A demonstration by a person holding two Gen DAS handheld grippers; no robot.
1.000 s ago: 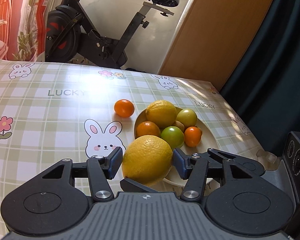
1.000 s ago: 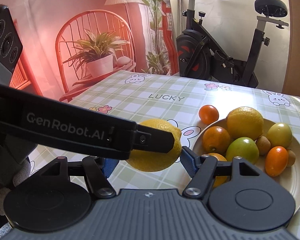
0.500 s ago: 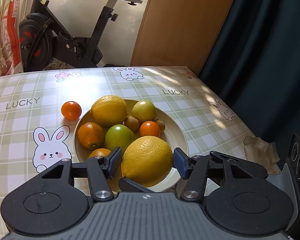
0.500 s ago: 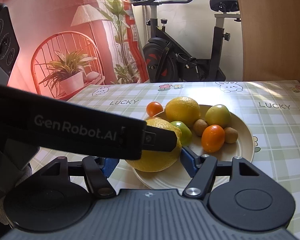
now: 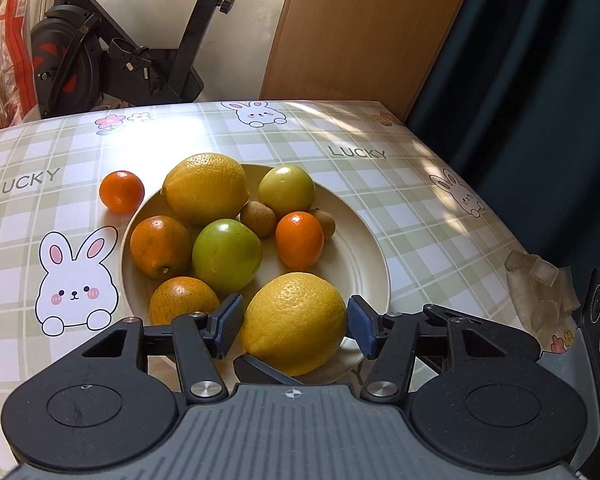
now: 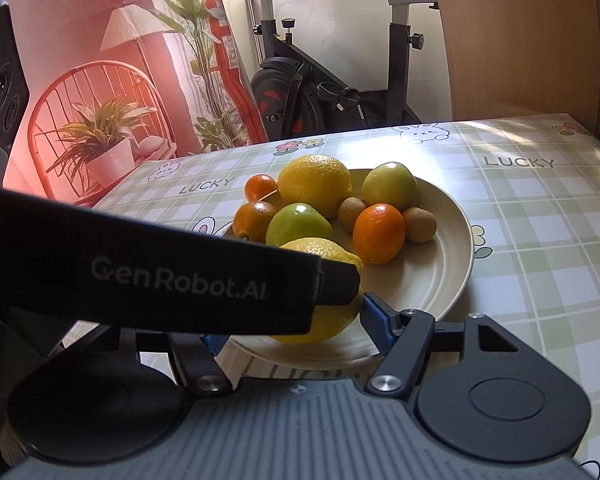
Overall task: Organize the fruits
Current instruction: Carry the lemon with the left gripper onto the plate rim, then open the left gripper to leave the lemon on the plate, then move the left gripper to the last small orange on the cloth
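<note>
Setting this lemon (image 5: 296, 320) down cleanly is, I judge, the step in hand. At the far left a small orange (image 5: 121, 191) sits on the table (image 5: 28, 240), just outside the plate (image 5: 374, 256), so it looks like the next pick. The left tool (image 5: 294, 326) holds the lemon between both pads, low over the plate's near rim. An orange (image 5: 184, 300) and a green fruit (image 5: 226, 258) crowd its left side, so I would ease it right, toward the bare patch of plate, and lower it until it rests before spreading the pads. Opening slowly matters, since a round lemon near the rim could roll off. The right tool (image 6: 296, 332) is spread wide and grips nothing; its near pad sits just beside the lemon, so I would keep it clear.
</note>
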